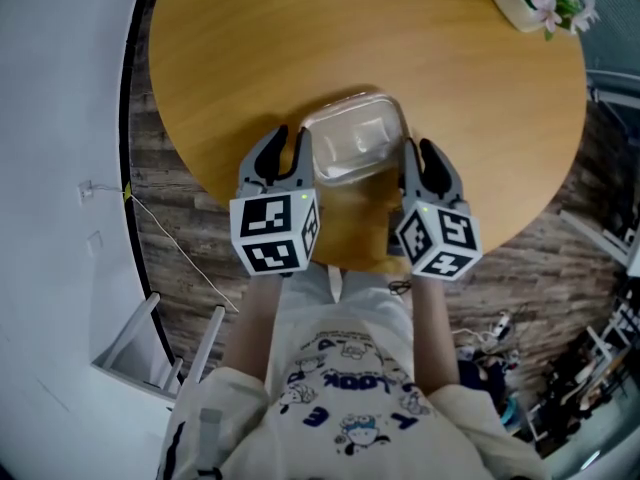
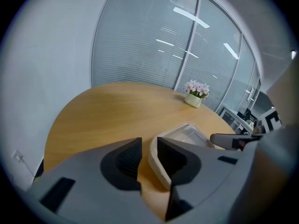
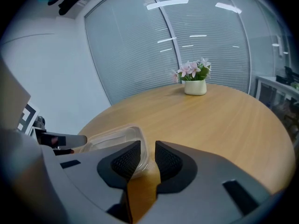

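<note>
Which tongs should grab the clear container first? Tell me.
Probably the right tongs: a corner of the container lines up with their narrow gap; the left tongs face mostly table.

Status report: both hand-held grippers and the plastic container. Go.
Left hand-held gripper and right hand-held gripper flank clear plastic container, jaws slightly apart, gripping nothing. Container flat on round table. Flower pot at far edge, out of the way.

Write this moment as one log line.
left hand-held gripper: open, left of container | right hand-held gripper: open, right of container | container on table
</note>
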Tool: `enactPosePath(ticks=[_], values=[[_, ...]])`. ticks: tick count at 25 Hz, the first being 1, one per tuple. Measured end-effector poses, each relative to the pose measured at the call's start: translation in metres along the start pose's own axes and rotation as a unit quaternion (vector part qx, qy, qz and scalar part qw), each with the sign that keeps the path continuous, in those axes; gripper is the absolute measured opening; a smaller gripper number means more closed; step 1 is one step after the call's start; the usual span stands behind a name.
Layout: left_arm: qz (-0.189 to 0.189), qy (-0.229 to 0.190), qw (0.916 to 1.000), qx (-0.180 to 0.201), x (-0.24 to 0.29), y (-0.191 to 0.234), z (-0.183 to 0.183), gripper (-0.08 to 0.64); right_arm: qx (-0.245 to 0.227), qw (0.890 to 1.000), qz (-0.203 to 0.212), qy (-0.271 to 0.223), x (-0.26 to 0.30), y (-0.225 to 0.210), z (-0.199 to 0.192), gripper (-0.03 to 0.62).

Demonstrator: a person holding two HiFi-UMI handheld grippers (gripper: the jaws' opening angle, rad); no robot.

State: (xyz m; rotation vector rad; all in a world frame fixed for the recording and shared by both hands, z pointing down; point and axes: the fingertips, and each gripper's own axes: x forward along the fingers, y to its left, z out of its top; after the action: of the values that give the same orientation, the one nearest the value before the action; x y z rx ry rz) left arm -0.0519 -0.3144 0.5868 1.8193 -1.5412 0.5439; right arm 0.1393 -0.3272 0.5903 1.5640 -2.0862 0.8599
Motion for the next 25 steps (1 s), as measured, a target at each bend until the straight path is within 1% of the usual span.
enactPosePath(ticks=[3,5,8,10,13,16,18,20,23,25], values=[[-0.003,0.004,1.0,-0.008,0.0035,0.0004,-0.0031,0.084,0.023,1.0,0.012,0.0,0.0018,-0.0019,-0.0008,0.078],[-0.004,0.004,0.9999,-0.016,0.0042,0.0016,-0.0033,0.084,0.048,0.999,0.026,0.001,0.0024,-0.0018,-0.0015,0.078],[-0.006,0.003,0.9997,-0.023,0.0046,0.0021,-0.0033,0.083,0.089,0.995,0.047,0.001,0.003,-0.0019,-0.0024,0.078],[-0.009,0.001,0.9996,-0.026,0.0047,0.0015,-0.0033,0.081,0.104,0.993,0.06,0.004,0.003,-0.001,-0.0022,0.078],[-0.02,0.002,0.9993,-0.032,0.0061,-0.0023,-0.0029,0.048,0.119,0.99,0.081,0.007,0.0043,-0.002,-0.0019,0.077],[-0.025,0.002,0.9994,-0.023,0.0062,-0.0036,-0.0026,0.041,0.117,0.988,0.104,0.016,0.0053,0.0018,0.0026,0.075],[-0.027,0.0,0.9994,-0.019,0.0054,-0.003,-0.0024,0.037,0.121,0.986,0.112,0.018,0.0051,0.0033,0.0023,0.063],[-0.026,-0.002,0.9995,-0.017,0.005,-0.003,-0.0016,0.031,0.127,0.986,0.108,0.017,0.0043,0.0016,-0.0005,0.06],[-0.021,-0.002,0.9997,-0.012,0.0039,-0.0034,-0.0012,0.021,0.103,0.99,0.094,0.011,0.0026,0.003,0.0038,0.049],[-0.021,-0.003,0.9997,-0.011,0.0011,-0.0033,-0.0015,0.02,0.101,0.991,0.088,0.005,-0.0004,0.004,0.0049,0.048]])
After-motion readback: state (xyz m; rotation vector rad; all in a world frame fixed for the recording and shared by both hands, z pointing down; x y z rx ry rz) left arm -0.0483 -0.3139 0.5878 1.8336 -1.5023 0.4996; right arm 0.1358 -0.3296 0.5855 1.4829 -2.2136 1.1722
